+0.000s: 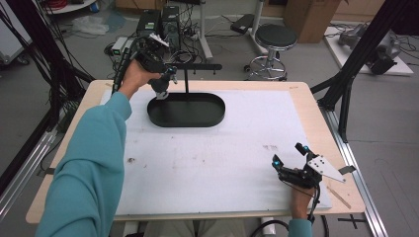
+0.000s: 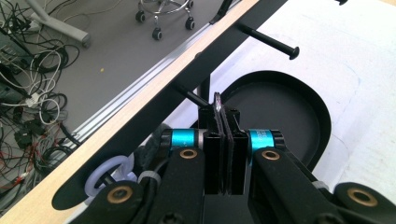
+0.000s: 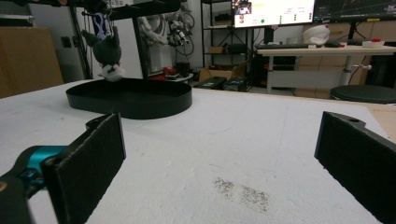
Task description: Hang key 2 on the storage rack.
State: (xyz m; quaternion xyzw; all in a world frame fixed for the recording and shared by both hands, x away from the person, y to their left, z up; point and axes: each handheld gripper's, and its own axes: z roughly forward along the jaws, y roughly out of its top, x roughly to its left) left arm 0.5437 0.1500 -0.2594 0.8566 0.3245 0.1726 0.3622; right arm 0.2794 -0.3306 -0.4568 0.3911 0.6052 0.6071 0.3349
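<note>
A black stand's crossbar [image 1: 197, 66] with pegs [image 2: 268, 39] rises over an oval black tray [image 1: 197, 118] at the table's far side. A grey plush toy [image 3: 106, 53] dangles under the bar's left end on a lavender ring [image 3: 98, 22], over the tray [image 3: 130, 100]. The ring [image 2: 109, 173] sits around a peg. My left gripper [image 1: 170, 74] is at that end of the bar, just above the plush [image 1: 161, 92]. Its jaws [image 2: 224, 116] are shut, with a thin dark strip sticking up between the pads. My right gripper [image 1: 289, 155] rests near the front right, open and holding nothing [image 3: 219, 154].
A white mat [image 1: 212, 158] covers the tabletop, with a dark smudge [image 3: 240, 191] just ahead of the right gripper. Beyond the far edge are a stool [image 1: 274, 39] and cables with boxes [image 1: 158, 24] on the floor. A black frame strut [image 1: 346, 89] stands at the right.
</note>
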